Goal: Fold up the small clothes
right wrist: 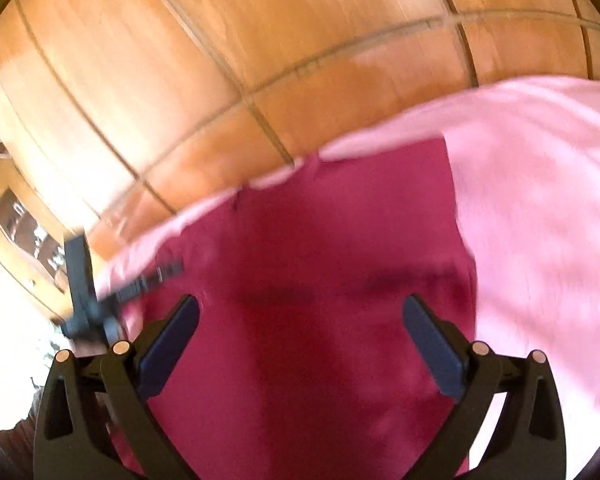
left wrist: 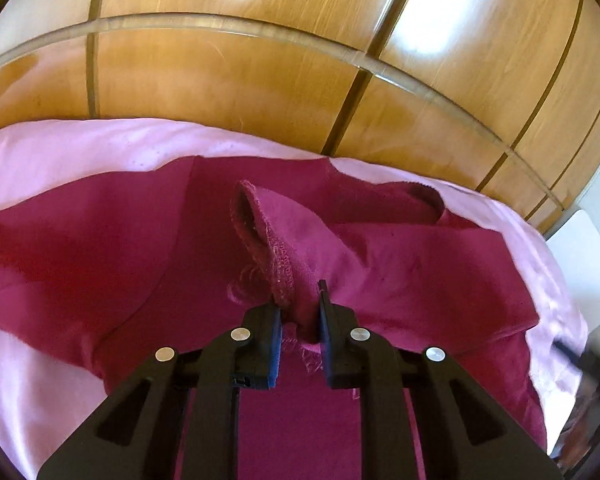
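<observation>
A: Surface [left wrist: 228, 80] first – what's it look like?

B: Glossy orange-brown wood w/ thin dark inlay lines running across it in a grid. A clear glass or acrylic edge [left wrist: 260, 34] curves over the wood in the left wrist view. Bright window glare on the far part

A: & what's lying on it?

B: Pale pink cloth [left wrist: 72, 148] spread over the near part, w/ a magenta garment [left wrist: 100, 240] on top of the pink. Garment is rumpled, one stitched hem edge [left wrist: 278, 264] stands up in a ridge toward the middle

A: Left gripper?

B: Left gripper [left wrist: 300, 312] is clamped on that raised hem, fabric bunched between the black pads, jaws nearly together

A: Right one?

B: Right gripper [right wrist: 300, 320] has its jaws wide apart, nothing between them, hanging over the flat magenta panel. That view is badly motion-blurred. The left gripper also shows there as a dark blurred shape at the left edge of the garment

A: Anything of the room?

B: Not much. Something white & flat [left wrist: 584, 248] sits past the right end of the pink cloth, can't tell what. In the right wrist view, lower left, there's a blown-out bright area & some dark framed shapes [right wrist: 24, 224], too blurred to name
</observation>
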Demonstrator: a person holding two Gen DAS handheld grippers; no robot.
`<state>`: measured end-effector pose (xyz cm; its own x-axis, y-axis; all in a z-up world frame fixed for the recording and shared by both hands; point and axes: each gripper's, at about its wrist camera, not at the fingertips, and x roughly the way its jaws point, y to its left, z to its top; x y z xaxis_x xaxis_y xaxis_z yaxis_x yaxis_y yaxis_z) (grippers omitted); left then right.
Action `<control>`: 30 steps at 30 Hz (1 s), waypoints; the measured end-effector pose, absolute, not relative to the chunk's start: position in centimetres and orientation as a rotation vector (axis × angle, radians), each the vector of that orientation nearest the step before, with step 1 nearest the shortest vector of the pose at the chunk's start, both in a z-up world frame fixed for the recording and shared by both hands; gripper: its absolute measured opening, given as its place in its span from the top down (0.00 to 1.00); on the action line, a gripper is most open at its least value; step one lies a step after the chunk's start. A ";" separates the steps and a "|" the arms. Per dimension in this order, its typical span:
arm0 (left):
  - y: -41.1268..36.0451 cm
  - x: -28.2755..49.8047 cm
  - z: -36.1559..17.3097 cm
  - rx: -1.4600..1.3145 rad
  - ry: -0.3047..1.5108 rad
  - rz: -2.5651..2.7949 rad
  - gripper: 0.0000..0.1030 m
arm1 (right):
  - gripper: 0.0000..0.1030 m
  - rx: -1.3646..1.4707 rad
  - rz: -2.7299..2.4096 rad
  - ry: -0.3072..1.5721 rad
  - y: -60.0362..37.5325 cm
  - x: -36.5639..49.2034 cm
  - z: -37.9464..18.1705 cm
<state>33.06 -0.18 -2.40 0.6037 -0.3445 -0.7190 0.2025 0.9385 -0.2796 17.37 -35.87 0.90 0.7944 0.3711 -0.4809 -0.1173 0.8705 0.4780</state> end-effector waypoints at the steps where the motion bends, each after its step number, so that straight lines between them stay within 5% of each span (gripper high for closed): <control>1: -0.8 33.0 -2.7 -0.138 0.861 -0.300 0.86 | 0.02 0.433 0.245 0.596 -35.8 18.9 1.4; 7: 0.0 33.8 -5.3 -0.134 0.916 -0.263 0.82 | 0.02 0.362 0.051 0.807 -35.2 26.5 -2.8; 10: 0.5 33.6 -5.1 -0.150 0.916 -0.272 0.81 | 0.02 0.141 -0.008 0.757 -32.3 26.0 -4.4; 15: 3.2 32.3 -3.6 -0.276 0.919 -0.243 0.64 | 0.02 0.117 -0.037 0.739 -31.7 25.7 -4.5; 30: 34.4 20.6 -2.7 -0.843 0.739 0.324 0.62 | 0.02 0.089 -0.061 0.727 -31.2 25.5 -4.7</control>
